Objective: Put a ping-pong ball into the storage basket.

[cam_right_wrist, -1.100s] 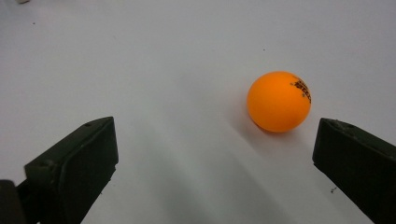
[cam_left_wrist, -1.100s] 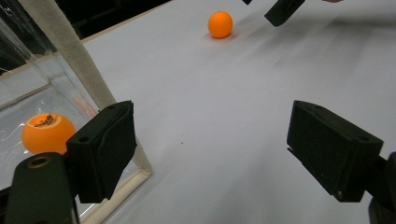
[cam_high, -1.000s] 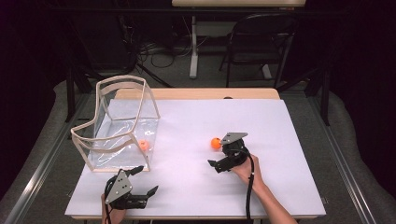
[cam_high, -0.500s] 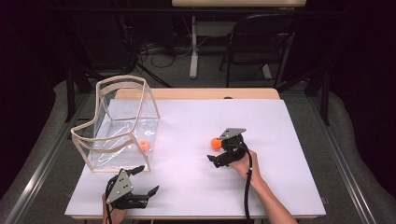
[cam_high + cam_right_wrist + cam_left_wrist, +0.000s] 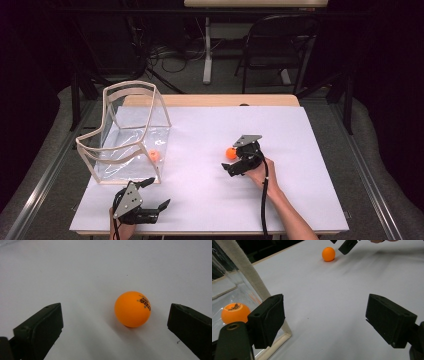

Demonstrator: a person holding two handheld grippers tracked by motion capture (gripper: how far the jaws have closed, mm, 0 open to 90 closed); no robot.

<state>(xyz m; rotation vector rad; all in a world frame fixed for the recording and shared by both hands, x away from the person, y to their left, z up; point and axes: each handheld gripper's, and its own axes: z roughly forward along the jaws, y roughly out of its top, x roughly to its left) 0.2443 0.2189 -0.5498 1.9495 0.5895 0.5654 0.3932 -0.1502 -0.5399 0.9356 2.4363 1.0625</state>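
The table [image 5: 310, 150] carries a clear bin [image 5: 127, 132] just ahead of the left gripper [image 5: 156, 194], whose jaws stand wide apart and hold nothing; the hand rests low at the near edge. In the left gripper view its left jaw sits beside the bin's corner, a second ball [image 5: 235, 313] inside just beyond. The right forearm reaches forward, and the right gripper [image 5: 231, 161] is tilted down, jaws wide and empty. The ball [image 5: 132, 309] lies between them, touching neither, nearer the right jaw.
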